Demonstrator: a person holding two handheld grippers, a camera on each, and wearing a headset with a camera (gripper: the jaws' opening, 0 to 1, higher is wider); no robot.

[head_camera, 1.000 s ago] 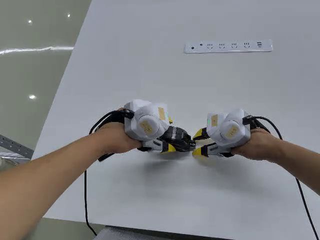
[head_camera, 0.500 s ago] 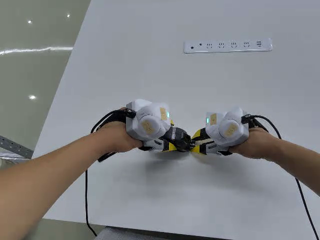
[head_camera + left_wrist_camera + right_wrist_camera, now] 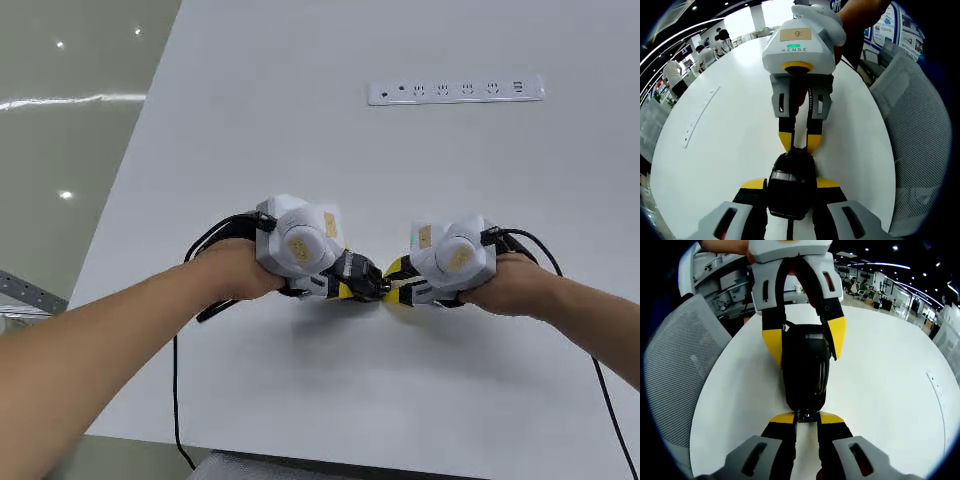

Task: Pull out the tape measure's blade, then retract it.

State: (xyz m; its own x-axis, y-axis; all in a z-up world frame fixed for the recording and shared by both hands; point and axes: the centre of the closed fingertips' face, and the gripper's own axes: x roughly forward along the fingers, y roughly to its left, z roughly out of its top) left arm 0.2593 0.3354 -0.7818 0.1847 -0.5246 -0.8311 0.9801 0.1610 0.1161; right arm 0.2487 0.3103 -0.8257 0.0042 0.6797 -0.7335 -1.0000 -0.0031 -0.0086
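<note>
Lower centre of frame: tape measure (image 3: pixel 358 277) clamped in left tool (image 3: pixel 790 184); right tool (image 3: pixel 807 418) pinched shut, apparently on blade tip (image 3: pixel 807 413). No blade out yet; pull and retraction both pending.

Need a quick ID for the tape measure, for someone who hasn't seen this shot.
On the white table, nearer the person than the power strip, two white grippers with yellow tips meet nose to nose. The tape measure is the small black case clamped in the left gripper, the one dark object between them.
</note>
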